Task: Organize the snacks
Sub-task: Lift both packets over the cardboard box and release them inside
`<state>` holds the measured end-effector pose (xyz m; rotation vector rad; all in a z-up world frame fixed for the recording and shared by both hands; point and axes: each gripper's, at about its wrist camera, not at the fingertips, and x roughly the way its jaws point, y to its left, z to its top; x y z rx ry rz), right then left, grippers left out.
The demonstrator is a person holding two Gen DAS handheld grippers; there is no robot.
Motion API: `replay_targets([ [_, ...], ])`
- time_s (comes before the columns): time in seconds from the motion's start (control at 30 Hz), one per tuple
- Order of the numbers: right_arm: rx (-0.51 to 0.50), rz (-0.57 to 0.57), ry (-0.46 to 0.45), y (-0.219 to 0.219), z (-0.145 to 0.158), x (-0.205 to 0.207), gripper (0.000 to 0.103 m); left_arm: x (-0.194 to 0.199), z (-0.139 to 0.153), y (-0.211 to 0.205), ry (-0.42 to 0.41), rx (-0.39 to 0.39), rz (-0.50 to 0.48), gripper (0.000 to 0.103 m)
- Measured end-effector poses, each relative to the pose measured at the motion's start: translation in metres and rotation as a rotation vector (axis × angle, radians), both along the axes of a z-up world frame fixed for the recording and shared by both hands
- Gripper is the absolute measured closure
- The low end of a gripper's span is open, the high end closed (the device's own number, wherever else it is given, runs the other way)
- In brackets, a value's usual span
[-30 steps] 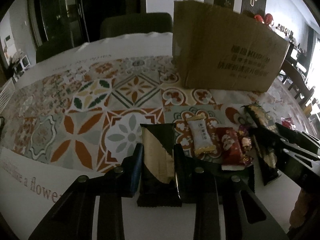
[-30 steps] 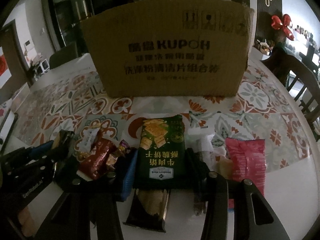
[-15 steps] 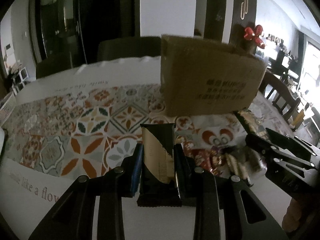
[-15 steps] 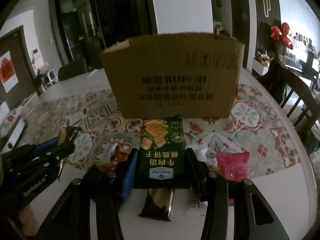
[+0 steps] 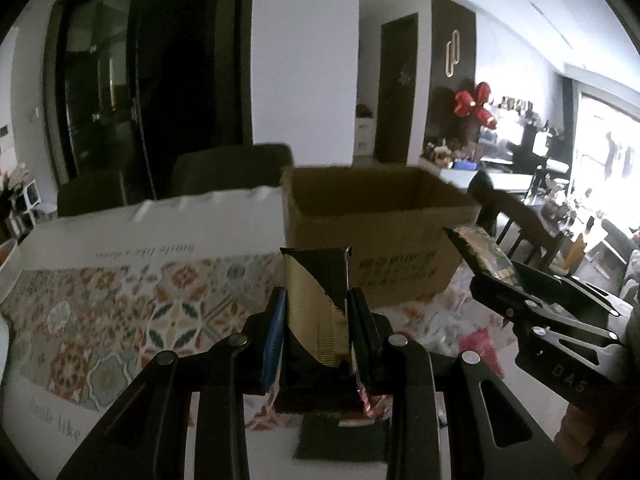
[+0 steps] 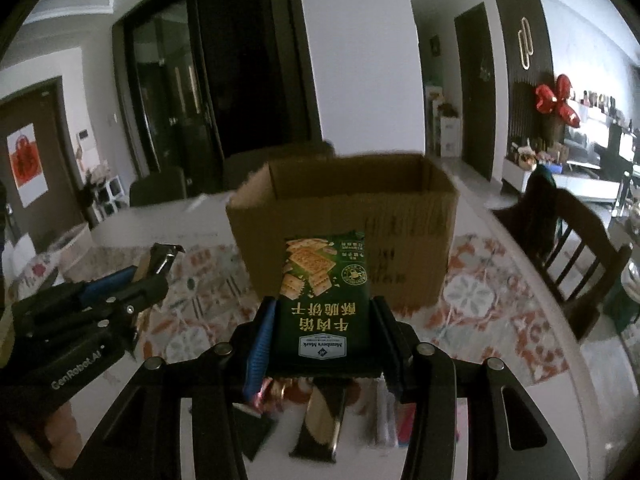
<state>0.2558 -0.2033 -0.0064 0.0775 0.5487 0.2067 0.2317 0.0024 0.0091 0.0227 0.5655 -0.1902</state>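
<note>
Carrying two packets at once, both claws are hanging above the desk (image 6: 520, 364) in front of the open brown cardboard box (image 6: 344, 236). The left claw (image 5: 316, 332) is clenched on a slim black-and-gold foil snack packet (image 5: 316, 304), which is standing upright between the pads; the right claw (image 6: 324, 332) is clenched on a flat dark green cracker packet (image 6: 326, 300), gripped across its lower part with its long upper part jutting forward unsupported.

Probable faults from this position:
- The green cracker packet is likely sagging or pivoting at the pads, since only its lower edges are pinched; a quick tilt could be letting it slide out short of the box.
- Either packet's leading edge could be catching the near wall of the cardboard box, because the rim is sitting about level with the packet tops in both wrist views; a snag could be pushing the light box across the patterned tablecloth (image 5: 120, 312).
- The two claws are working close side by side, so a converging approach could be knocking one against the other.
- Loose wrapped snacks (image 6: 320, 420) are lying on the desk directly beneath; a dropped packet would be landing among them, not in the box.
</note>
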Motion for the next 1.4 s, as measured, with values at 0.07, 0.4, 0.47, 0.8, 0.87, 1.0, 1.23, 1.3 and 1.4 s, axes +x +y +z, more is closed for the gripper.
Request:
replay_targets([
  [0.07,0.002,-0.006,-0.022,-0.003,0.009,0.002,0.055,0.002,0.008,-0.003,-0.021,0.001,-0.009,0.072],
  [0.4,0.011,-0.021,-0.105,-0.015,0.045,0.022,0.055,0.037,0.045,-0.019,-0.093,0.003,-0.049,0.072],
  [0.47,0.006,-0.02,-0.111,-0.017,0.05,0.031,0.055,0.043,0.049,-0.022,-0.096,-0.001,-0.058,0.072],
  [0.8,0.011,-0.004,-0.104,-0.027,0.071,0.077,0.055,0.094,0.066,-0.039,-0.08,-0.001,-0.082,0.072],
  [0.87,0.011,0.002,-0.094,-0.03,0.072,0.087,0.055,0.105,0.067,-0.042,-0.066,0.001,-0.088,0.072],
  [1.0,0.016,0.01,-0.056,-0.034,0.07,0.109,0.055,0.129,0.063,-0.049,-0.016,-0.001,-0.099,0.072],
  [1.23,-0.016,0.009,0.011,-0.038,0.058,0.147,0.055,0.17,0.046,-0.057,0.088,-0.008,-0.093,0.072],
  [1.3,-0.026,0.01,0.028,-0.039,0.053,0.155,0.055,0.179,0.04,-0.061,0.114,-0.005,-0.099,0.072],
  [1.4,-0.034,0.014,0.051,-0.04,0.047,0.167,0.055,0.19,0.031,-0.064,0.155,-0.006,-0.1,0.072],
])
